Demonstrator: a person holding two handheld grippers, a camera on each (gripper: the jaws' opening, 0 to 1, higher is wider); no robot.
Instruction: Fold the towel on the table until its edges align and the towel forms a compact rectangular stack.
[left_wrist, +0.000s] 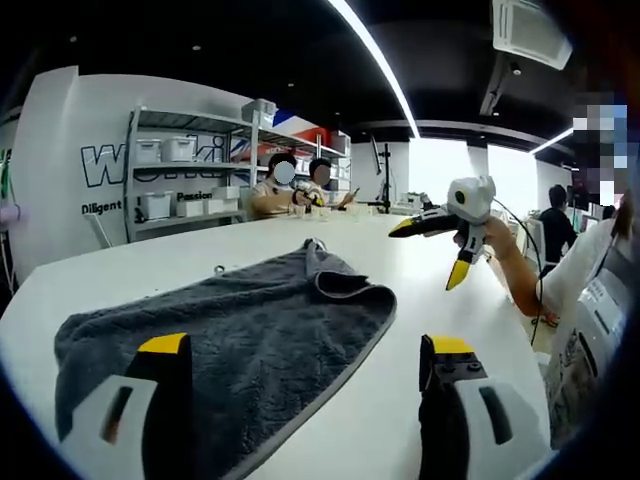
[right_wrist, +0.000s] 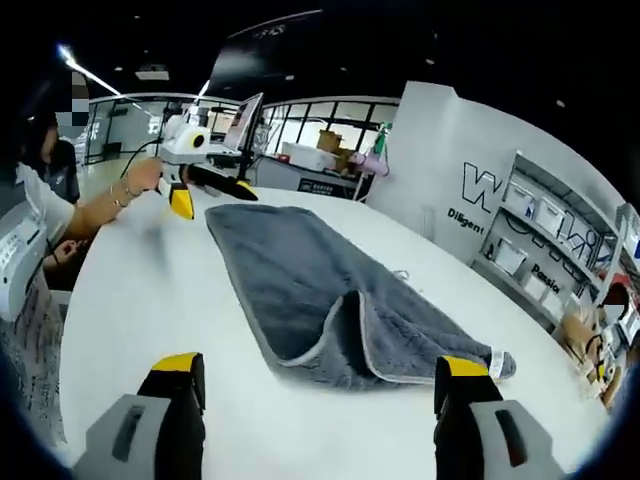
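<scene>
While both grippers hover, left (left_wrist: 305, 365) and right (right_wrist: 325, 385) fingers spread, grey towel (right_wrist: 310, 275) flat on white table (right_wrist: 140, 300), one corner folded.

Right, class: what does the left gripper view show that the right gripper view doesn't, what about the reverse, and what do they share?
Left gripper view: two seated people beyond the table, a ceiling light strip, the right gripper held open. Right gripper view: a monitor, a white label on the grey towel, the left gripper held open. Shared: that towel with one corner folded over, the white table, wall shelving.
</scene>
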